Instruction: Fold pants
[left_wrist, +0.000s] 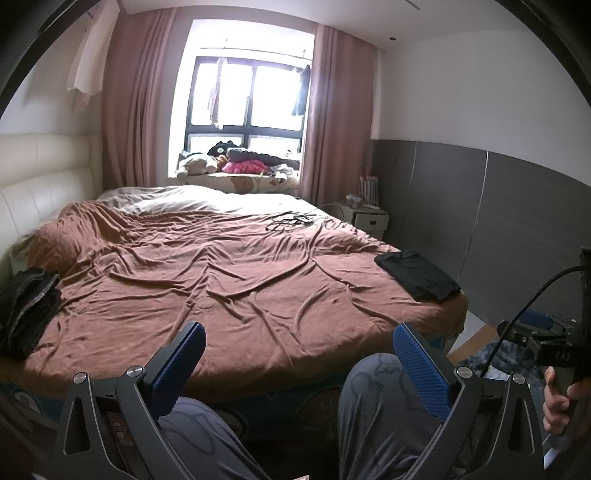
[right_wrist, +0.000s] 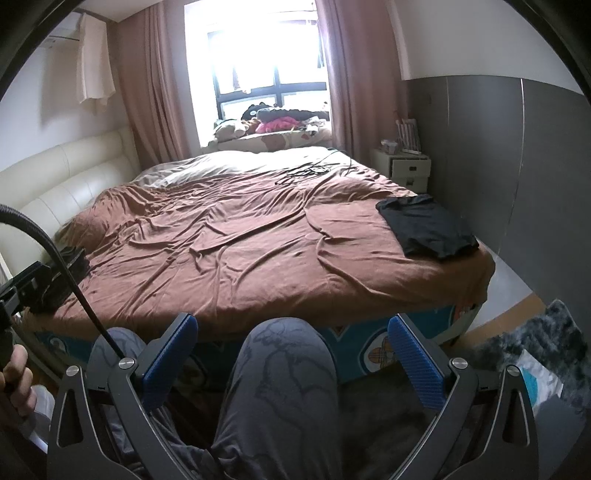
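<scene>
Both the left gripper (left_wrist: 299, 345) and right gripper (right_wrist: 293, 338) gape wide, holding nothing. Folded black pants (right_wrist: 426, 225) lie right of centre on the bed (right_wrist: 236, 236); a dark pile (left_wrist: 27, 306), perhaps clothes, sits at the left edge.

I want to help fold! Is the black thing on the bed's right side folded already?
Folded, it seems: the black garment lies as a compact flat rectangle on the brown bedspread.

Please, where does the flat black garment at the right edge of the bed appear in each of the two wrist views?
Left wrist view: the black garment lies right of centre, on the brown bedspread near the bed's right edge.
Right wrist view: the black garment lies right of centre, slightly higher in the frame, at the same edge.
Shared landmark: the white nightstand beyond it.
</scene>
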